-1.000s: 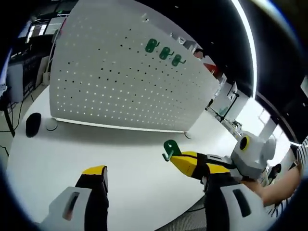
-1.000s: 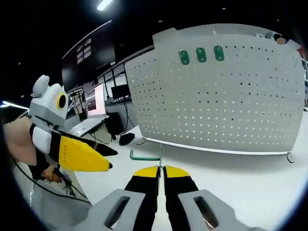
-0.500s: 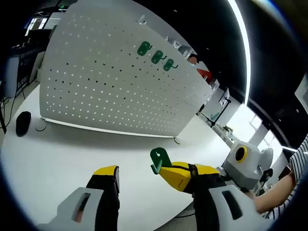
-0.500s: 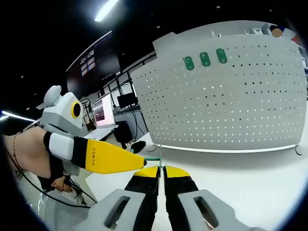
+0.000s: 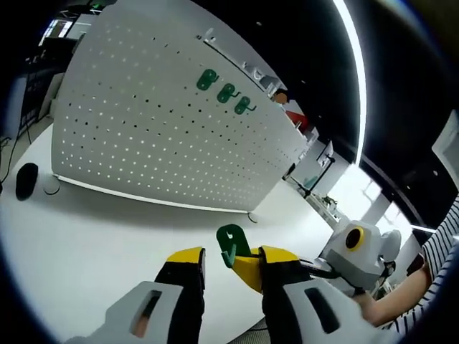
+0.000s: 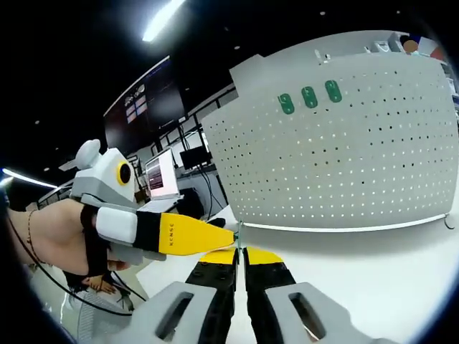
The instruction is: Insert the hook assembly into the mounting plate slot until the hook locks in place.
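A green hook (image 5: 231, 244) is held up over the white table, with my right gripper (image 6: 240, 252) shut on it. Its thin stem (image 6: 239, 231) rises from between that gripper's jaws. In the left gripper view the right gripper (image 5: 249, 271) comes in from the right with the hook at its tip. My left gripper (image 5: 233, 259) is open, one jaw on each side of the hook. In the right gripper view the left gripper's yellow finger (image 6: 190, 233) reaches up to the stem. The white perforated mounting plate (image 5: 165, 122) stands behind, bearing three green hooks (image 5: 226, 93).
A black mouse (image 5: 26, 179) and a white puck (image 5: 50, 186) lie on the table (image 5: 107, 236) beside the plate's left end. Monitors (image 6: 161, 175) stand on desks at the back. A person's hand (image 6: 50, 236) holds the left gripper.
My left gripper has come in on the hook and its jaws have narrowed, so the hook now sits between them. The right gripper stays shut on the hook.
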